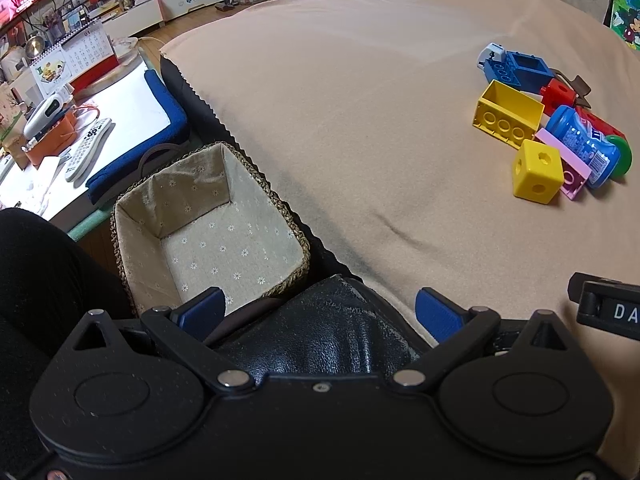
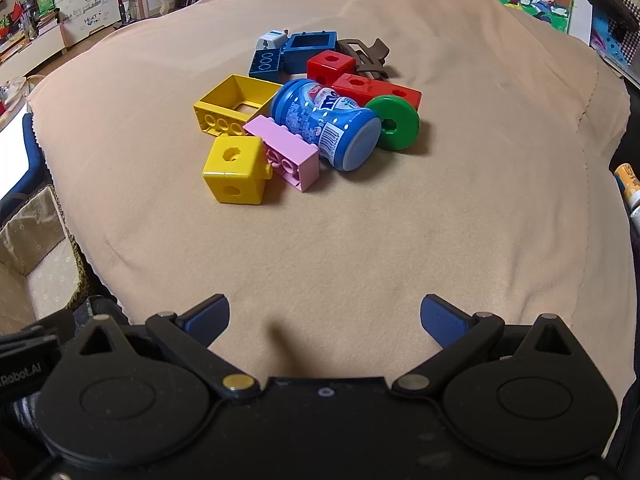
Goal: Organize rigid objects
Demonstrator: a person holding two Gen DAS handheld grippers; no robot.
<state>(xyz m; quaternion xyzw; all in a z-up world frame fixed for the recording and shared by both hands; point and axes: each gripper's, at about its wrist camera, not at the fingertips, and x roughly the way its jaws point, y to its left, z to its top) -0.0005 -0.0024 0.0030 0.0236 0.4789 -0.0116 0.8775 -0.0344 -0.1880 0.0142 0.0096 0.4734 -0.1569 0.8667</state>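
Yellow cube (image 2: 236,168) lies nearest ahead of the right gripper (image 2: 325,316), both grippers spread and empty; approach square-on, pinch flat faces, carry to basket (image 1: 280,208) ahead-left of left gripper (image 1: 320,312)

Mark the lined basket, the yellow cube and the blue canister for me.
lined basket (image 1: 138,220): left wrist view, on its left fabric wall.
yellow cube (image 2: 234,170): right wrist view, on its top face near the front edge.
blue canister (image 2: 320,120): right wrist view, on its labelled side.
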